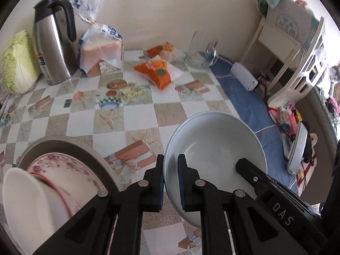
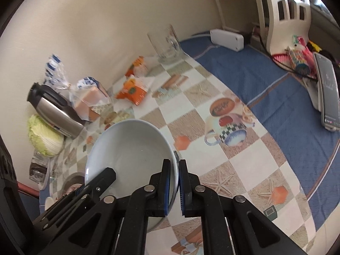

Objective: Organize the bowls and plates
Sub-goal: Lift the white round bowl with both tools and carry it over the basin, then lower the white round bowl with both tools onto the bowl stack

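Together we hold one pale blue ceramic bowl (image 1: 214, 148) above the surface, tilted so its hollow faces the cameras. Our left gripper (image 1: 171, 182) has its jaws narrowed onto the bowl's rim, one blue-padded finger (image 1: 182, 182) inside the wall and the other outside. Our right gripper (image 2: 174, 182) clamps the opposite rim the same way, its jaws almost together with the thin wall between them. Each gripper's black fingers show in the other's view, reaching in from the far edge of the bowl.

Just beside the bowl on our left, low in the left wrist view, a white bowl with a red line at its rim (image 1: 25, 201) sits tipped on a pink floral plate (image 1: 70, 170), and that plate lies on a wider grey plate (image 1: 63, 142).

Under all of this spreads a checked tablecloth printed with cups and gift boxes (image 1: 138, 114); a blue cloth (image 2: 265, 80) covers the surface further right.

Farther back lie two orange snack packets (image 1: 157, 72), one behind the other. Near the wall stand a bagged loaf of sliced bread (image 1: 102, 53), a steel jug with a black handle (image 1: 53, 46) and a pale green cabbage (image 1: 18, 61). A clear glass mug (image 2: 167, 46) stands near the wall too, with a white box (image 2: 227, 36) beyond it on the blue cloth.
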Demonstrator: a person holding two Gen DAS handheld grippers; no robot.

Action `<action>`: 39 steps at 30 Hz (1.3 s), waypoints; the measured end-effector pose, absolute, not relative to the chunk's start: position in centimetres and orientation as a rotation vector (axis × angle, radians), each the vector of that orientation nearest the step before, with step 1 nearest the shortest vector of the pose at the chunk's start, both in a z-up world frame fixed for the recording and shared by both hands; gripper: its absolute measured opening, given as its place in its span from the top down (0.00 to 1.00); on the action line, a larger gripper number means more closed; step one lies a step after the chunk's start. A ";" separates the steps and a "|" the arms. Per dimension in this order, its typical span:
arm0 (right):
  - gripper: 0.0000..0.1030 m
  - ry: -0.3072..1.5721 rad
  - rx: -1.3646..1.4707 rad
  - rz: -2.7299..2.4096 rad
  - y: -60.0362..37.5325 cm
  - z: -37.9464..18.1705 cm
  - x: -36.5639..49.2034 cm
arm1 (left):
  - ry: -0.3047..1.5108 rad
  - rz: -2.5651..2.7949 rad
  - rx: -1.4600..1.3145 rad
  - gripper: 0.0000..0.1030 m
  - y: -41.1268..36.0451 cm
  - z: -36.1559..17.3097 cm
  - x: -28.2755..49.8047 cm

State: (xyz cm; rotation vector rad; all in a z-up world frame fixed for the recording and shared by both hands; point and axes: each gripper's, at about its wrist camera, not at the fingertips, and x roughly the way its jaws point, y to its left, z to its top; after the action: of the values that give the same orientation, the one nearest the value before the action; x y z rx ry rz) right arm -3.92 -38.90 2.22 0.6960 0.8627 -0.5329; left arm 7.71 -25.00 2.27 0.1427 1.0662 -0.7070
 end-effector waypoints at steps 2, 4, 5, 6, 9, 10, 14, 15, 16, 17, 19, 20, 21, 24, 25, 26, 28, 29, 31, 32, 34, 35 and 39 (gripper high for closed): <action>0.92 0.842 0.679 -0.524 -38.3 3.2 -3.9 | 1.051 -0.708 0.122 0.88 -24.3 3.0 7.7; 0.92 0.824 0.667 -0.513 -37.6 4.1 -3.9 | 1.032 -0.705 0.107 0.88 -23.5 3.9 7.6; 0.92 0.818 0.660 -0.510 -37.3 4.5 -3.8 | 1.019 -0.702 0.102 0.88 -23.1 4.4 7.6; 0.91 0.814 0.647 -0.508 -36.9 4.8 -3.7 | 1.009 -0.699 0.098 0.88 -22.7 4.7 7.5; 0.91 0.802 0.619 -0.490 -35.7 5.6 -3.2 | 0.987 -0.683 0.067 0.88 -21.3 5.6 7.8; 0.91 0.800 0.612 -0.481 -35.2 5.8 -3.0 | 0.985 -0.679 0.059 0.88 -20.9 5.7 7.9; 0.91 0.794 0.592 -0.453 -33.8 6.4 -2.3 | 0.975 -0.655 0.029 0.88 -18.8 6.3 8.3; 0.91 0.792 0.589 -0.441 -33.3 6.5 -2.0 | 0.973 -0.650 0.025 0.88 -18.4 6.4 8.4; 0.91 0.792 0.585 -0.434 -32.9 6.6 -1.8 | 0.970 -0.643 0.019 0.88 -17.9 6.6 8.5; 0.91 0.791 0.579 -0.430 -32.5 6.8 -1.6 | 0.967 -0.634 0.012 0.88 -17.4 6.7 8.6; 0.91 0.787 0.557 -0.415 -31.4 7.2 -1.0 | 0.962 -0.618 -0.006 0.88 -16.3 7.0 8.9; 0.91 0.786 0.548 -0.409 -30.9 7.4 -0.8 | 0.961 -0.613 -0.014 0.88 -15.8 7.0 9.0; 0.91 0.785 0.536 -0.399 -30.3 7.6 -0.5 | 0.961 -0.606 -0.025 0.88 -15.3 7.0 9.1; 0.91 0.786 0.522 -0.379 -29.0 7.8 0.1 | 0.960 -0.580 -0.061 0.88 -13.5 7.1 9.4; 0.91 0.788 0.519 -0.370 -28.5 7.8 0.3 | 0.958 -0.573 -0.068 0.88 -12.9 7.2 9.5; 0.91 0.788 0.515 -0.364 -28.1 7.9 0.4 | 0.957 -0.568 -0.074 0.88 -12.4 7.2 9.6; 0.91 0.788 0.502 -0.353 -27.1 8.1 0.7 | 0.955 -0.558 -0.091 0.88 -11.3 7.3 9.8; 0.91 0.789 0.488 -0.345 -26.4 8.2 1.0 | 0.955 -0.551 -0.105 0.88 -10.5 7.3 9.9; 0.91 0.789 0.465 -0.333 -25.2 8.5 1.4 | 0.953 -0.541 -0.123 0.88 -9.3 7.3 10.0; 0.91 0.789 0.458 -0.326 -24.7 8.6 1.6 | 0.951 -0.533 -0.134 0.88 -8.5 7.2 10.0; 0.91 0.792 0.441 -0.309 -23.5 8.7 1.9 | 0.949 -0.516 -0.155 0.88 -7.1 7.2 10.2; 0.91 0.796 0.428 -0.300 -22.8 8.7 2.2 | 0.951 -0.509 -0.168 0.88 -6.4 7.1 10.3; 0.91 0.810 0.376 -0.273 -20.2 8.7 3.1 | 0.955 -0.480 -0.211 0.88 -4.1 6.8 10.6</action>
State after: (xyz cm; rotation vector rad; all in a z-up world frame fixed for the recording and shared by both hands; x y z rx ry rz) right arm 3.08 -20.21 8.67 0.3757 0.8096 -0.2728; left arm 10.60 -4.12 6.76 -0.2107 0.9547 -0.4805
